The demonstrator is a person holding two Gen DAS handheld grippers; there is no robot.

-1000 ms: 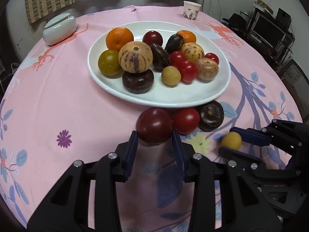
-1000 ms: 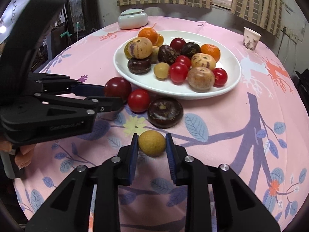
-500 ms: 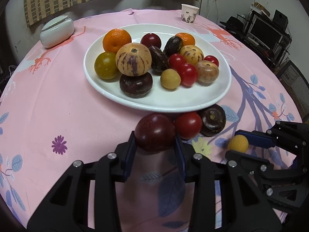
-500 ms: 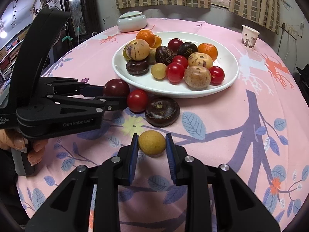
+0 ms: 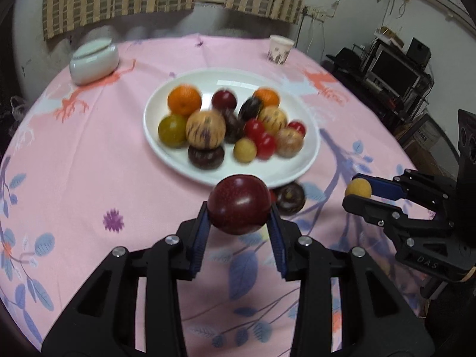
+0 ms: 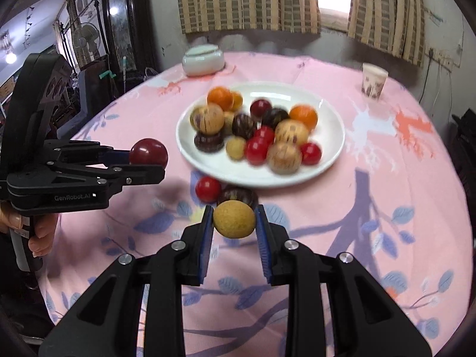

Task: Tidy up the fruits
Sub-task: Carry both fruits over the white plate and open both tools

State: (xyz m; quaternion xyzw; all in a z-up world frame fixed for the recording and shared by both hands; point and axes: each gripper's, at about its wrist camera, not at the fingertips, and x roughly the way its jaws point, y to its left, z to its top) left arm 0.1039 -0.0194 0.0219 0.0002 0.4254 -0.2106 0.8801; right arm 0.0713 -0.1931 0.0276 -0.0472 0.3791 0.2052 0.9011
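My left gripper [image 5: 239, 208] is shut on a dark red plum [image 5: 239, 203] and holds it above the pink tablecloth, in front of the white plate [image 5: 309, 160]. The right gripper [image 6: 234, 220] is shut on a small yellow-brown round fruit [image 6: 234, 219], also lifted off the cloth. Each shows in the other's view: the right gripper [image 5: 358, 192] with its yellow fruit [image 5: 358, 187], the left gripper [image 6: 148, 160] with the plum [image 6: 148, 152]. The plate [image 6: 333, 148] carries several fruits. A red tomato [image 6: 207, 189] and a dark brown fruit [image 6: 238, 195] lie on the cloth by the plate's near rim.
A white lidded ceramic jar [image 5: 93, 61] stands at the table's far left and a paper cup [image 5: 279, 49] at the far right. Striped curtains hang behind. Shelves with electronics [image 5: 395, 71] stand off the table's right side. A person's hand [image 6: 38, 232] grips the left tool.
Both grippers have risen from the tablecloth, lifting the plum and the yellow fruit with them. The plate and table now look farther away and lower in both views.
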